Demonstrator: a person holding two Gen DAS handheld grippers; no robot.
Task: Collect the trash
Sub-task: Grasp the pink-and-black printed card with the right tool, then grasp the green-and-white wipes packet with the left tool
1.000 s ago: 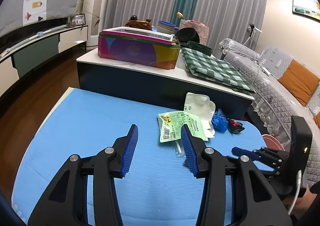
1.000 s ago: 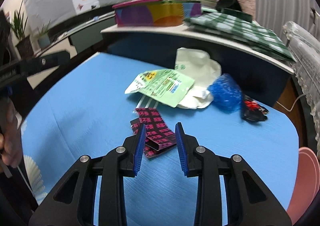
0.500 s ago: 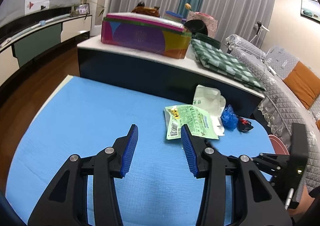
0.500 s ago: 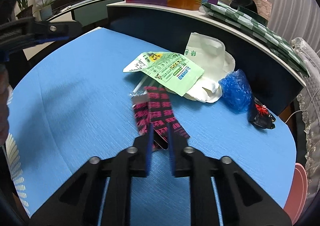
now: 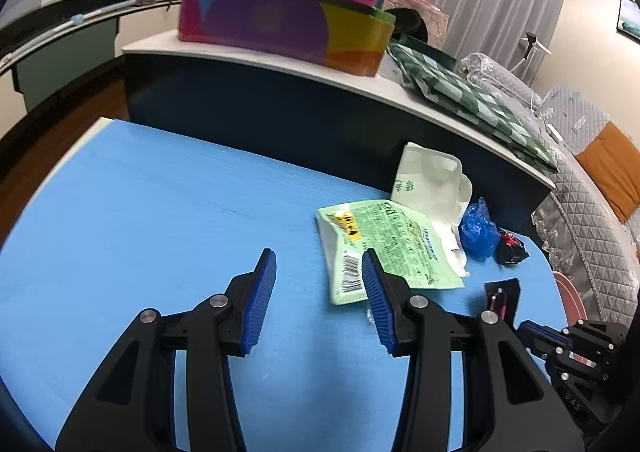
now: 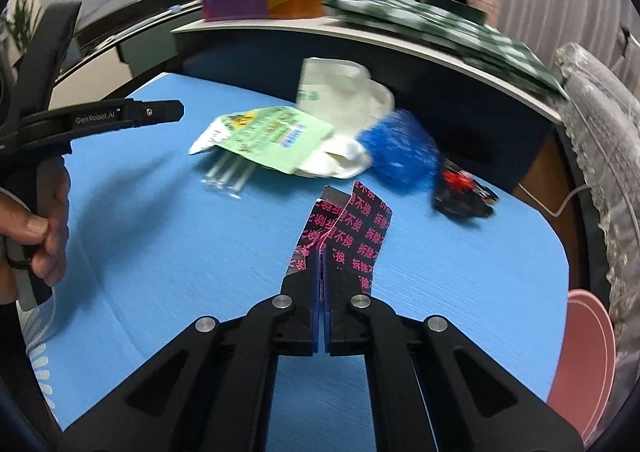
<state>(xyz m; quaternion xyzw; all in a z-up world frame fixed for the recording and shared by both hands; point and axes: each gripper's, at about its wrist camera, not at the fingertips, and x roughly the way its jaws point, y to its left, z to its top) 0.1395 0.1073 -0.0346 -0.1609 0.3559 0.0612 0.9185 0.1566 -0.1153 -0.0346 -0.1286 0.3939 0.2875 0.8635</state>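
My right gripper [image 6: 322,252] is shut on a black wrapper with pink print [image 6: 352,228], which sticks up from its pads above the blue table [image 6: 180,252]. The same wrapper [image 5: 500,298] shows at the lower right of the left wrist view. My left gripper [image 5: 318,256] hangs open over the table with nothing between its fingers, its right finger at the near edge of a green packet [image 5: 384,248]. Behind the packet lie a white bag [image 5: 432,176], a crumpled blue plastic piece [image 5: 478,232] and a small black and red wrapper [image 5: 510,248].
Clear thin tubes [image 6: 230,176] lie beside the green packet [image 6: 272,136]. A dark counter [image 5: 280,108] behind the table carries a colourful box [image 5: 280,24] and a green checked cloth [image 5: 472,100]. A pink round object [image 6: 584,352] and a grey sofa [image 5: 592,228] stand to the right.
My right gripper closed on the black and pink wrapper and raised it off the table. My left gripper moved forward and down toward the green packet, still open.
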